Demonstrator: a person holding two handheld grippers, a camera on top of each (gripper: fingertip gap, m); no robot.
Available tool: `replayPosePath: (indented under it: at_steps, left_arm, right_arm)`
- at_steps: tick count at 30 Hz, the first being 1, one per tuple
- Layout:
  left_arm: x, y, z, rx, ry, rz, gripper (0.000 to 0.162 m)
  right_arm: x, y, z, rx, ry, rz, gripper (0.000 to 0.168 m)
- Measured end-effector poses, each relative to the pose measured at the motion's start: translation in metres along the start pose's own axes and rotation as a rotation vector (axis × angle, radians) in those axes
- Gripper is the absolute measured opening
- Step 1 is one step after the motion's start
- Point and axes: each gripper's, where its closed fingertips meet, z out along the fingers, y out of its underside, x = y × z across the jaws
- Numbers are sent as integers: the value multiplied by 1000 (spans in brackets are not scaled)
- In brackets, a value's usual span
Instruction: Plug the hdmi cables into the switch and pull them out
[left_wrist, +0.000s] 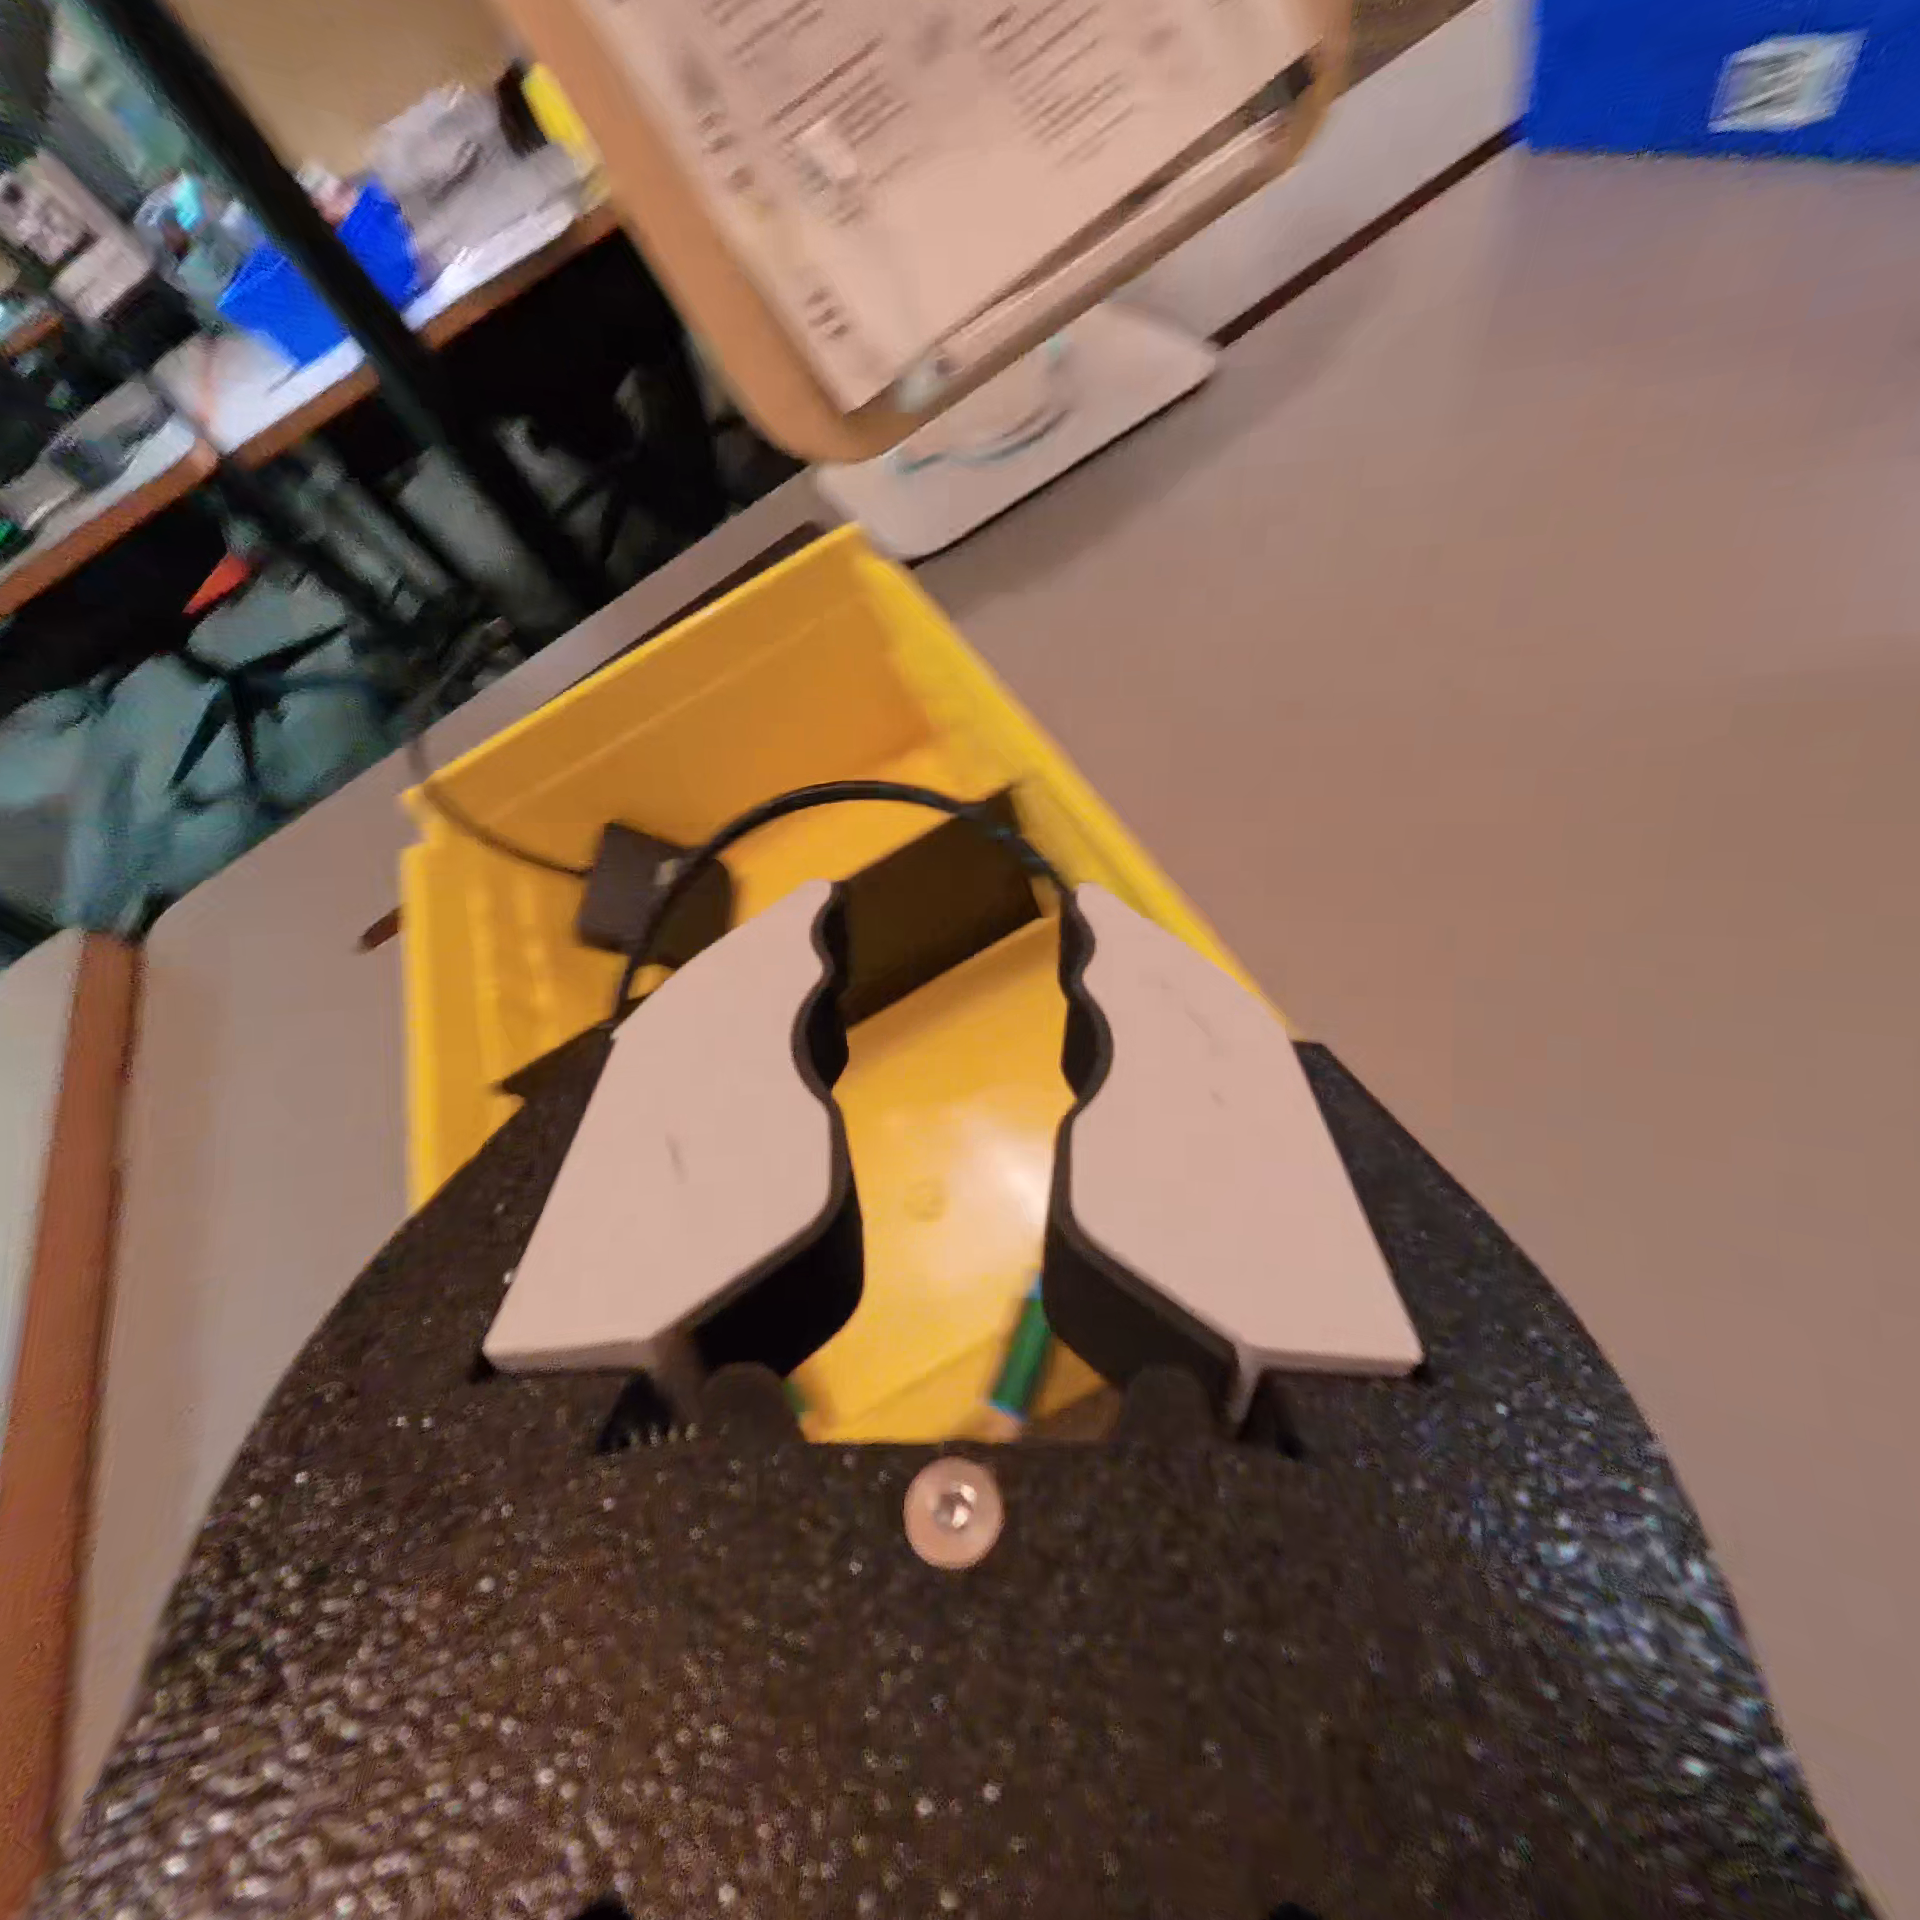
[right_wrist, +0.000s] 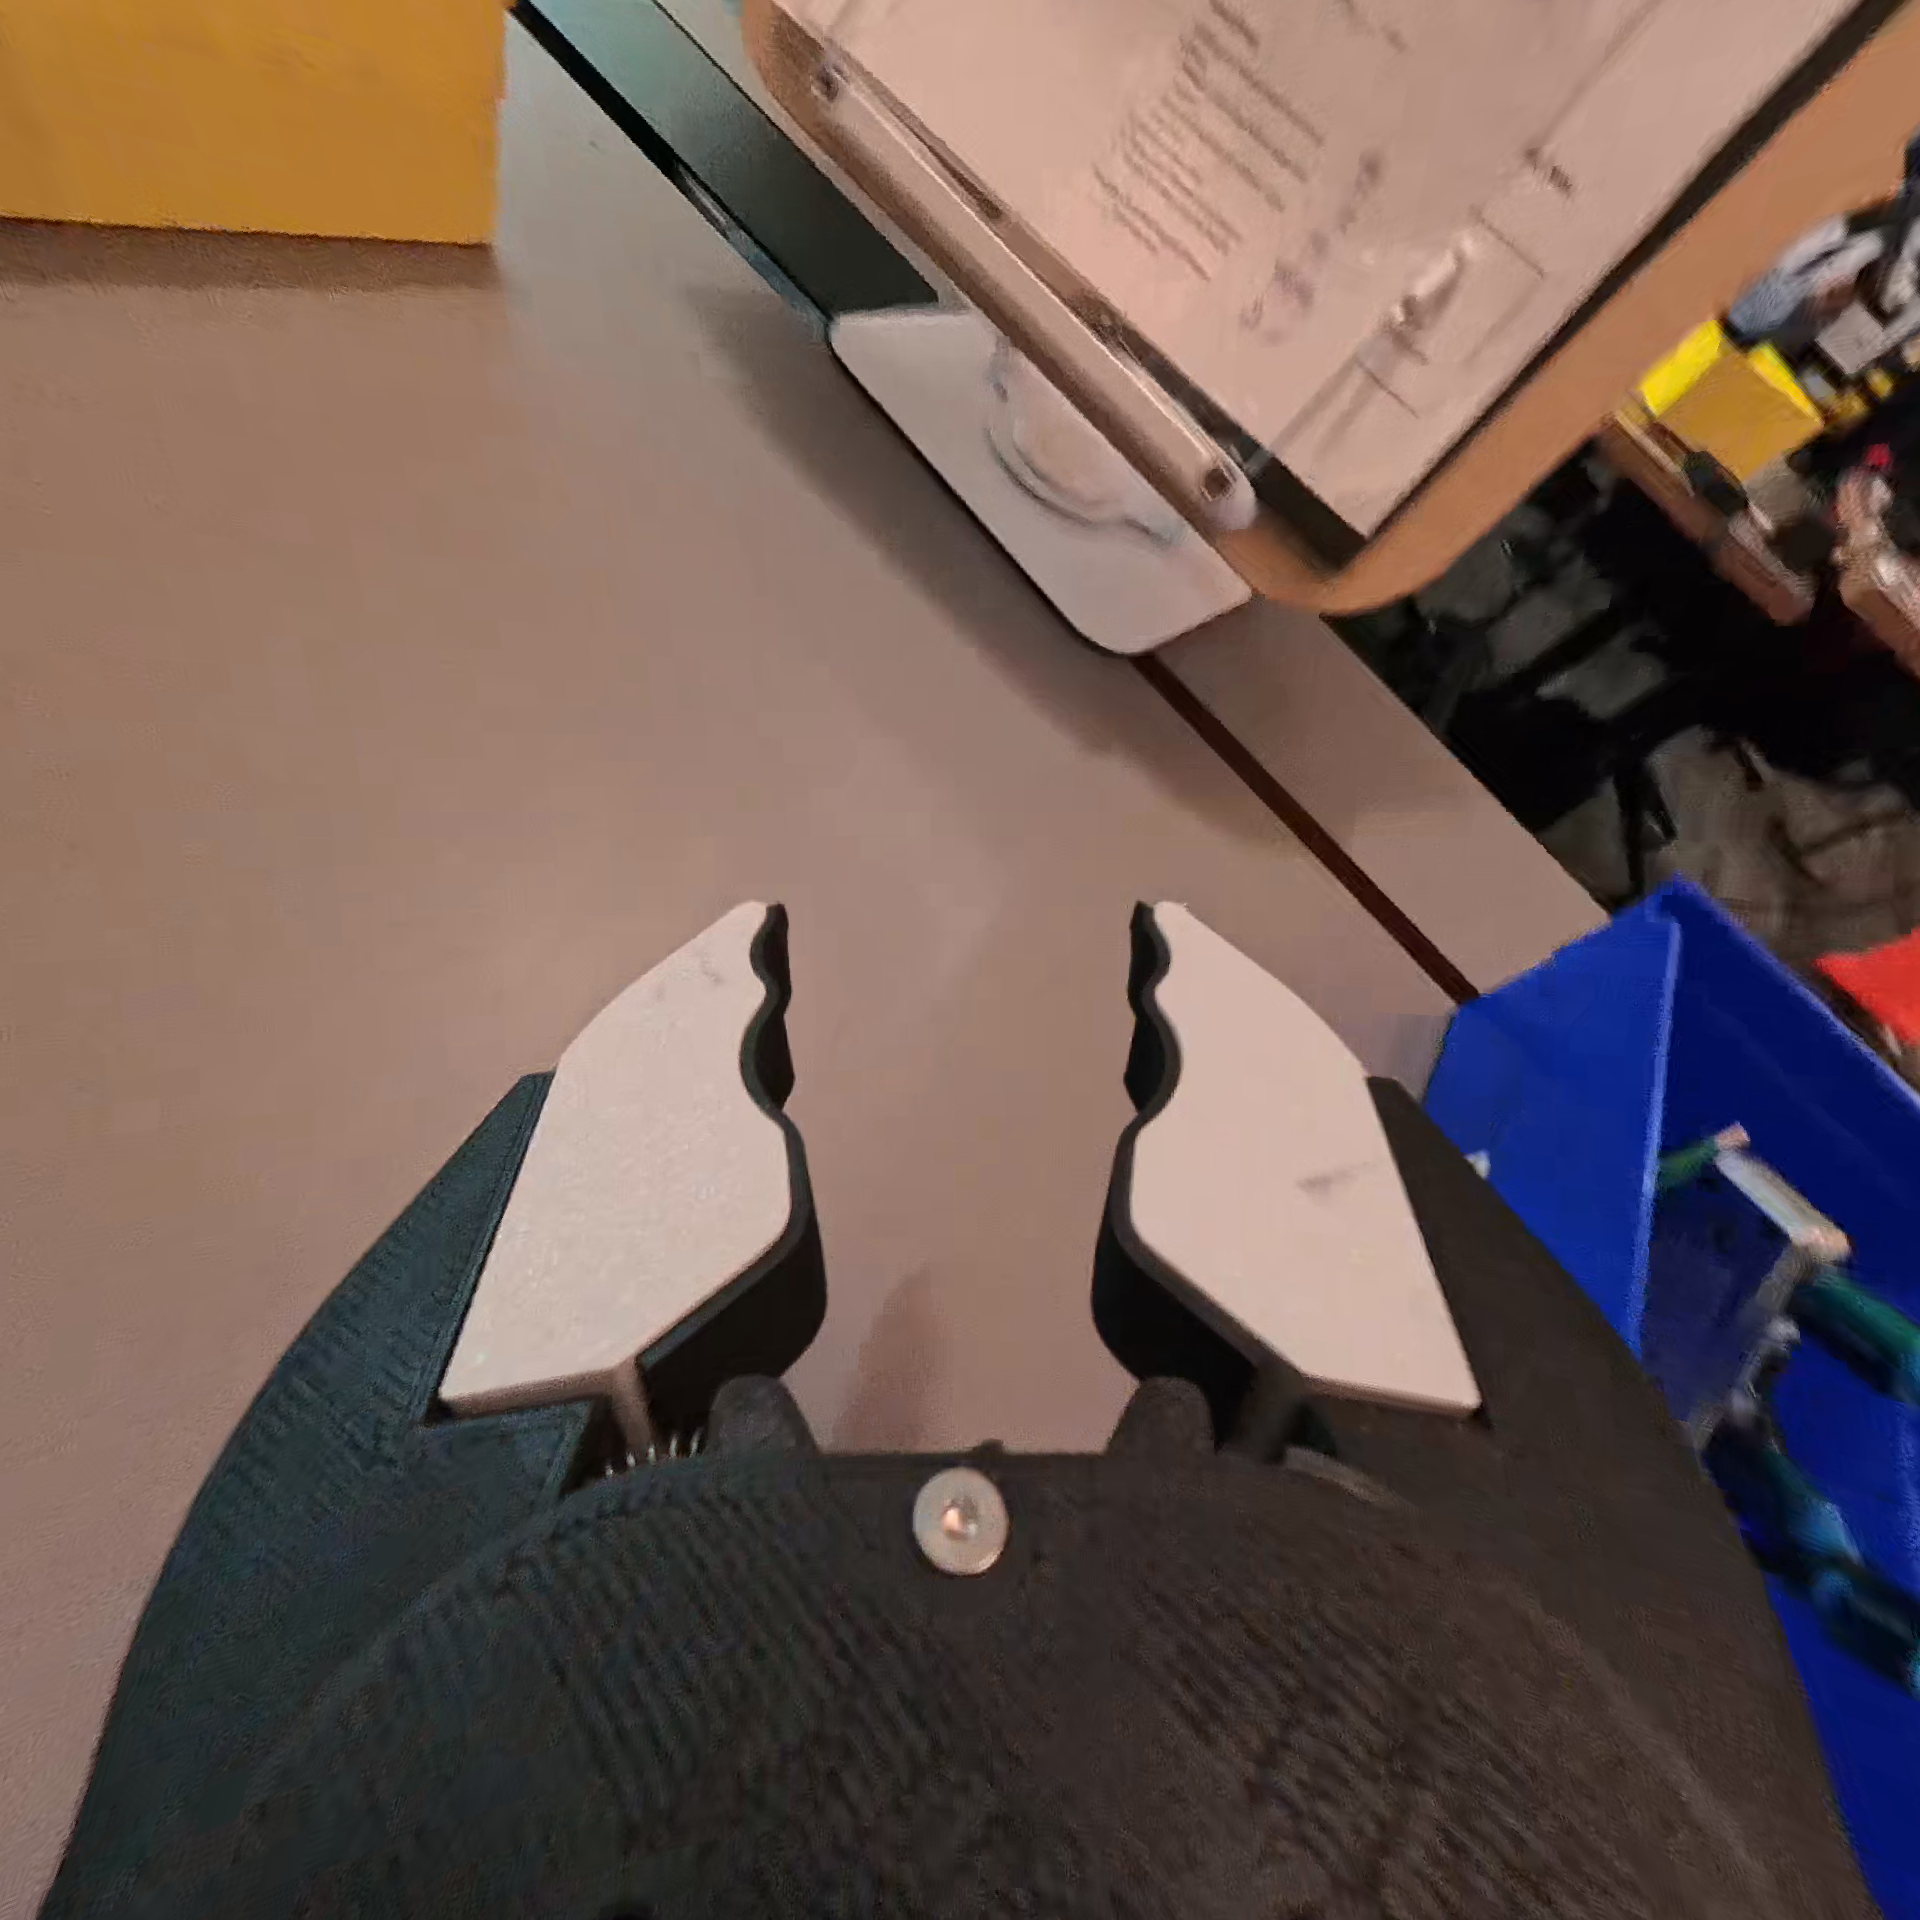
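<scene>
My left gripper (left_wrist: 956, 899) is open and empty, hovering over a yellow bin (left_wrist: 665, 727) on the table. In the bin lie a dark box-shaped thing (left_wrist: 935, 925) just beyond the fingertips, a small black block (left_wrist: 636, 883), and a thin black cable (left_wrist: 862, 795) arcing between them. A green piece (left_wrist: 1023, 1351) shows low between the fingers. My right gripper (right_wrist: 958, 914) is open and empty above bare table. To its right a blue bin (right_wrist: 1558, 1091) holds a small blue-and-clear device (right_wrist: 1756, 1236) with green and blue cables (right_wrist: 1860, 1340).
A board with a printed sheet (left_wrist: 935, 156) stands on a white base (left_wrist: 1039, 436) at the table's far edge; it also shows in the right wrist view (right_wrist: 1351, 208). The blue bin (left_wrist: 1714, 73) and yellow bin (right_wrist: 249, 114) each show far off. Cluttered benches lie beyond.
</scene>
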Motion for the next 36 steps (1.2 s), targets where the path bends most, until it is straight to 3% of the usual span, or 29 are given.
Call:
replayPosePath:
  at_steps: [6, 11, 14, 18, 21, 24, 26, 30, 34, 36]
  left_arm:
    - [-96, 15, 82, -408, 1, -184, 45]
    - [-110, 40, 124, -627, 113, -471, 49]
    - [-128, 63, 138, -791, -19, -469, 53]
    - [-137, 74, 158, -870, -133, -508, 52]
    - [-138, 89, 165, -952, -161, -525, 51]
    - [-137, 103, 161, -1080, -146, -393, 40]
    - [-132, 103, 168, -1063, -143, -339, 45]
    - [-114, 113, 170, -1080, -73, -395, 58]
    - [-113, 113, 171, -1017, 9, -363, 46]
    - [-110, 103, 172, -933, 85, -350, 32]
  right_arm:
    - [-28, -23, 7, 46, -125, -39, 65]
    - [-31, -20, 6, 38, -170, -105, 65]
    - [-27, -11, 7, -3, -158, -112, 65]
    - [-32, 0, -1, -31, -162, -182, 66]
    - [-34, 2, -6, -36, -175, -203, 67]
    - [-37, 3, -9, -22, -201, -180, 67]
    - [-38, 6, -11, -24, -208, -191, 68]
    - [-38, 21, -12, -66, -208, -207, 69]
    - [-42, 30, -11, -74, -239, -225, 69]
    - [-40, 31, -6, -72, -235, -205, 69]
